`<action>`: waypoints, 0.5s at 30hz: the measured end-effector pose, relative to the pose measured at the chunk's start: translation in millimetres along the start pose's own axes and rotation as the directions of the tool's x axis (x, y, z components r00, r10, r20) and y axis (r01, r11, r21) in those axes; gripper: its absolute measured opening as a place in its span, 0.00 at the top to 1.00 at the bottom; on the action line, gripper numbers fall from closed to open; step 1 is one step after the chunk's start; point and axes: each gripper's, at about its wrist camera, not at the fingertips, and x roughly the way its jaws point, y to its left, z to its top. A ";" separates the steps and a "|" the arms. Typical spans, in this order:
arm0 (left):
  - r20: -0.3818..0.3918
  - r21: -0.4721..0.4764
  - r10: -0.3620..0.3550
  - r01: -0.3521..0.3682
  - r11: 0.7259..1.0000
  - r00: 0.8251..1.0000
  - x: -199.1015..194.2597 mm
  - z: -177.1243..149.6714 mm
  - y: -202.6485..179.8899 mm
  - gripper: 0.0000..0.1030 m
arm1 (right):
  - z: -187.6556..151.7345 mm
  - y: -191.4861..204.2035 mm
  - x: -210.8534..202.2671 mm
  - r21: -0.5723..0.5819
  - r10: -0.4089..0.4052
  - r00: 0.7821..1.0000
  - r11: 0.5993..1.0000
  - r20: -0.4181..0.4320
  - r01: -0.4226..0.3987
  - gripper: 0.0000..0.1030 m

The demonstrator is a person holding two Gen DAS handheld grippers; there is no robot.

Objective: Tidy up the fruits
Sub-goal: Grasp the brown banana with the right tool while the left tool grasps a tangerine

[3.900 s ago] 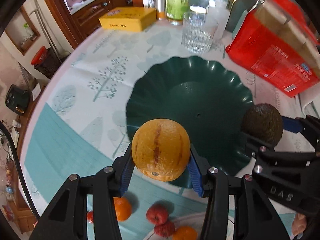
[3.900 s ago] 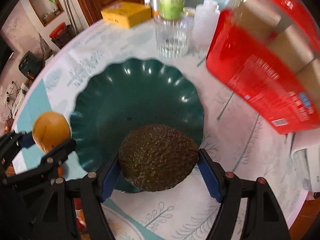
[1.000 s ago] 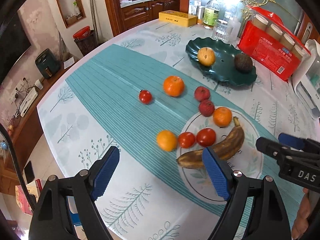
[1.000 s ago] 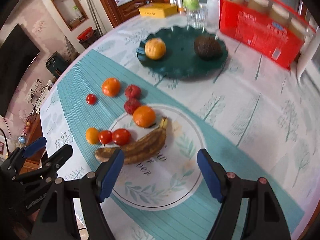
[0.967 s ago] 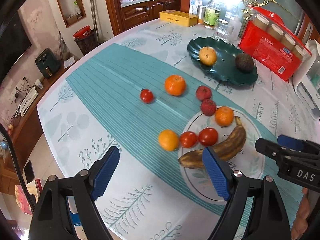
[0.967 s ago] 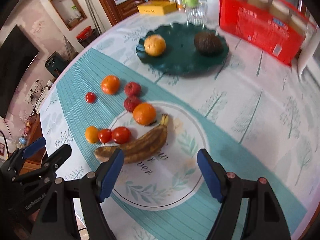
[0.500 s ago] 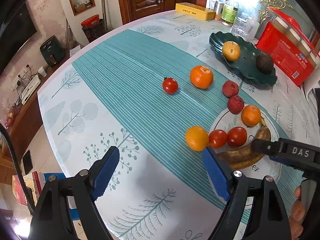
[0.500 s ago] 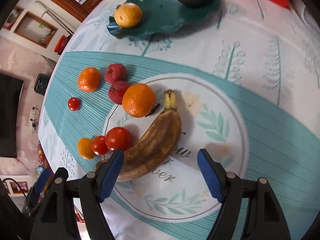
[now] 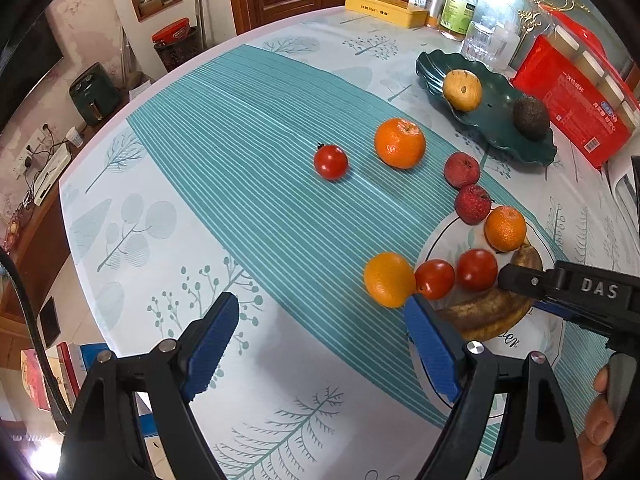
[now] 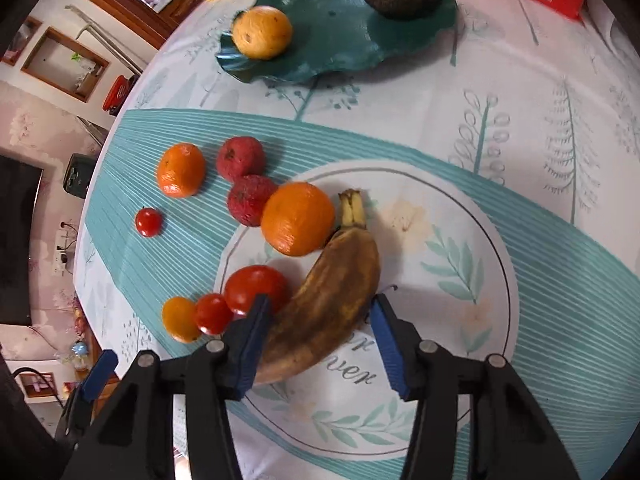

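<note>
Brown banana (image 10: pixel 332 300) lies on the printed circle of the table (image 10: pixel 460 92), and the right gripper (image 10: pixel 316 338) is closing its fingers around it, not yet pressing. Left gripper (image 9: pixel 320 344) hovers beside it, fingers spread, empty. "DAS" reads on the right one.

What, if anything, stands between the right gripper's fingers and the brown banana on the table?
Nothing visible does. The right gripper is closing with the banana already between its pads. The large tomato sits close beside the left finger, outside the gap, so it could get nudged.
</note>
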 end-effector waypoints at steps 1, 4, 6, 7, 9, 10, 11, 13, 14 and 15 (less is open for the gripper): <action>-0.003 0.000 -0.002 0.002 1.000 1.000 1.0 0.8 -0.6 0.18 | 0.0 -1.3 -0.5 0.001 0.002 1.000 1.000 -0.005 -0.002 0.52; -0.019 -0.002 -0.017 0.017 1.000 1.000 6.1 4.1 -3.8 0.18 | -0.7 -3.5 -5.9 -0.017 -0.017 1.000 1.000 -0.007 0.017 0.53; -0.030 0.000 -0.027 0.027 1.000 0.999 9.2 5.7 -5.9 0.18 | -0.4 -3.2 -10.9 -0.050 -0.044 0.999 0.998 -0.001 0.044 0.53; -0.036 0.003 -0.031 0.031 1.000 0.999 11.6 6.7 -7.8 0.18 | 0.3 -3.8 -13.8 -0.066 -0.059 0.998 0.996 0.001 0.059 0.53; -0.045 0.007 -0.034 0.035 0.999 0.998 15.0 7.5 -10.4 0.18 | 2.6 -4.9 -20.5 -0.106 -0.095 0.995 0.990 0.012 0.096 0.53; -0.050 0.006 -0.040 0.041 0.999 0.998 16.7 7.9 -11.7 0.18 | 3.8 -5.7 -23.7 -0.122 -0.114 0.993 0.986 0.020 0.115 0.53; -0.056 0.005 -0.050 0.050 0.999 0.997 18.7 8.6 -13.2 0.18 | 5.7 -6.7 -27.8 -0.143 -0.140 0.990 0.979 0.031 0.143 0.53; -0.067 0.000 -0.065 0.065 0.998 0.996 22.9 9.9 -15.0 0.18 | 8.9 -9.4 -31.5 -0.159 -0.167 0.985 0.972 0.044 0.172 0.53; -0.070 -0.002 -0.071 0.071 0.997 0.995 24.5 10.4 -15.7 0.18 | 11.4 -11.7 -32.0 -0.164 -0.179 0.983 0.969 0.046 0.184 0.53; -0.073 -0.003 -0.079 0.079 0.997 0.994 26.4 11.3 -16.4 0.20 | 12.8 -13.6 -31.4 -0.163 -0.180 0.983 0.969 0.041 0.184 0.53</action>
